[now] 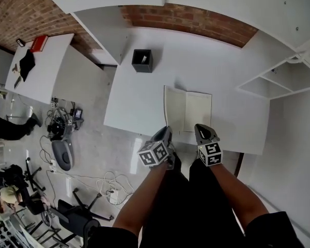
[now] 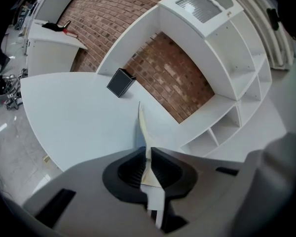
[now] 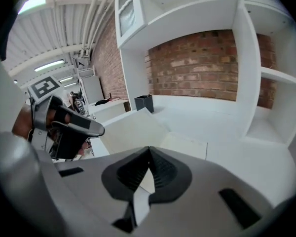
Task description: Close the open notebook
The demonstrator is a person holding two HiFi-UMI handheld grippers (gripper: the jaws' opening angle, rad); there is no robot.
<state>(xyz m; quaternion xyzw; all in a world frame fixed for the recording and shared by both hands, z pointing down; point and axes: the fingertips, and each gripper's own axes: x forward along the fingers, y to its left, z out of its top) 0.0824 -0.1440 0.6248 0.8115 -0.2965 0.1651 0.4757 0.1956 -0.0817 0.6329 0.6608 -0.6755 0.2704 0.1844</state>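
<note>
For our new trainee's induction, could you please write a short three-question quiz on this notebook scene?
1. Which gripper grips the notebook? A left, B right, C neither.
2. True or false: the black box stands on the table, apart from the notebook.
3. Fill in: the jaws of the right gripper are ____ (open or shut).
Key: 1 A, the left gripper pinches a raised leaf. 2 true. 3 shut.

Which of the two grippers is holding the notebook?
The left gripper: its jaws pinch the raised left half of the notebook. The right gripper beside it is shut, with nothing visibly between its jaws.
</note>
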